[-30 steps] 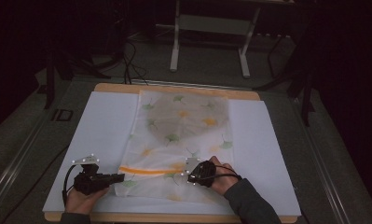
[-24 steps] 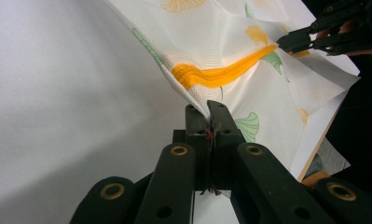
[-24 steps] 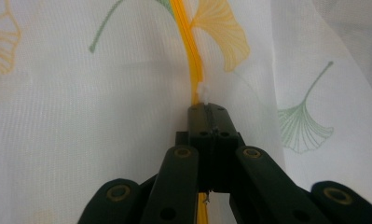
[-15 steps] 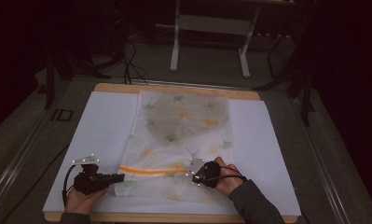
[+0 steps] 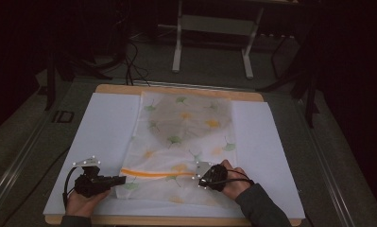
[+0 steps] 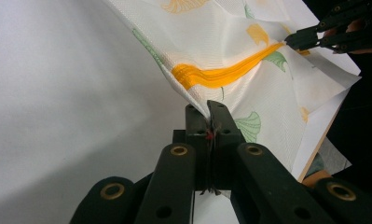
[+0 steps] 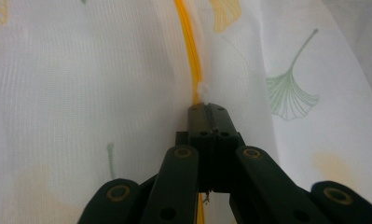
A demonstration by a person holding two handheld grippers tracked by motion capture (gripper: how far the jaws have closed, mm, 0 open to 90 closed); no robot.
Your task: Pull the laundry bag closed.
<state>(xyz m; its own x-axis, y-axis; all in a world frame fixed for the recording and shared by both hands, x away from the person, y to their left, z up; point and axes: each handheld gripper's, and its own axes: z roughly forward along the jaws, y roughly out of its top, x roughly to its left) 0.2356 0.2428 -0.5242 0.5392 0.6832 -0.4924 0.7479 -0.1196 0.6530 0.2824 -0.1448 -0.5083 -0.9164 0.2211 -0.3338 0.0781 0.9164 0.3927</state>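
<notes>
A white mesh bag (image 5: 186, 137) printed with green and yellow leaves lies flat on the white sheet (image 5: 106, 132). An orange zipper (image 5: 158, 174) crosses its near end. My left gripper (image 5: 122, 179) is shut on the bag's left edge (image 6: 193, 95), just below the zipper's end (image 6: 221, 77). My right gripper (image 5: 199, 179) is shut on the small white zipper pull (image 7: 203, 89) at the other end of the orange zipper (image 7: 189, 46). The left gripper view also catches the right gripper (image 6: 291, 43) pinching the zipper far off.
The sheet covers a wooden table (image 5: 176, 90) whose edge runs close under both hands. Bare white sheet lies left and right of the bag. Beyond the far edge stand a metal frame's legs (image 5: 178, 52) and floor cables (image 5: 129, 56) in the dark.
My right gripper has crept slightly to the right and nearer the person along the zipper line. The left gripper has stayed almost still on the bag's edge.
</notes>
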